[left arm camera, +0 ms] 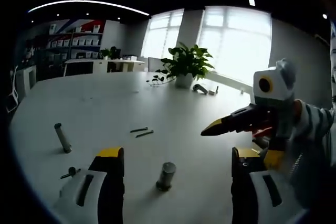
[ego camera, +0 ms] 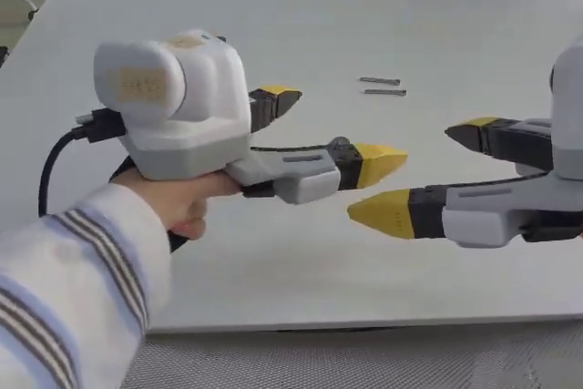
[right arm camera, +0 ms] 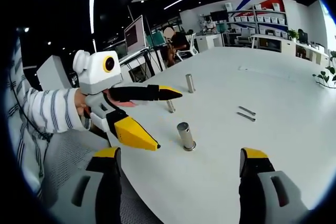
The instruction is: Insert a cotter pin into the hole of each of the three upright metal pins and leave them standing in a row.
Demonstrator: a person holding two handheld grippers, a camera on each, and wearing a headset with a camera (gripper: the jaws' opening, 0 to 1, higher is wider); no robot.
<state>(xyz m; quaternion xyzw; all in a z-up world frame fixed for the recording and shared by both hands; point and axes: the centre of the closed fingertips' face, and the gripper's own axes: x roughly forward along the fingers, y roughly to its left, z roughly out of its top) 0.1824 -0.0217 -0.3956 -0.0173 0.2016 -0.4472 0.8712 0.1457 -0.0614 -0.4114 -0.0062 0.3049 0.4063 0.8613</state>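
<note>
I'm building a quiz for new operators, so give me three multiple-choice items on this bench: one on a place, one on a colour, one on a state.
1. Where do the two thin pins lie?
A) flat on the table
B) standing upright
C) in a plant pot

2. What colour are the tips of the tongs?
A) red
B) yellow
C) green

3. How do the left tongs and right tongs stand?
A) shut on a pin
B) shut, empty
C) open, empty

Answers:
1 A: they rest side by side on the tabletop.
2 B: every tip is yellow.
3 C: both gape with nothing between them.
</note>
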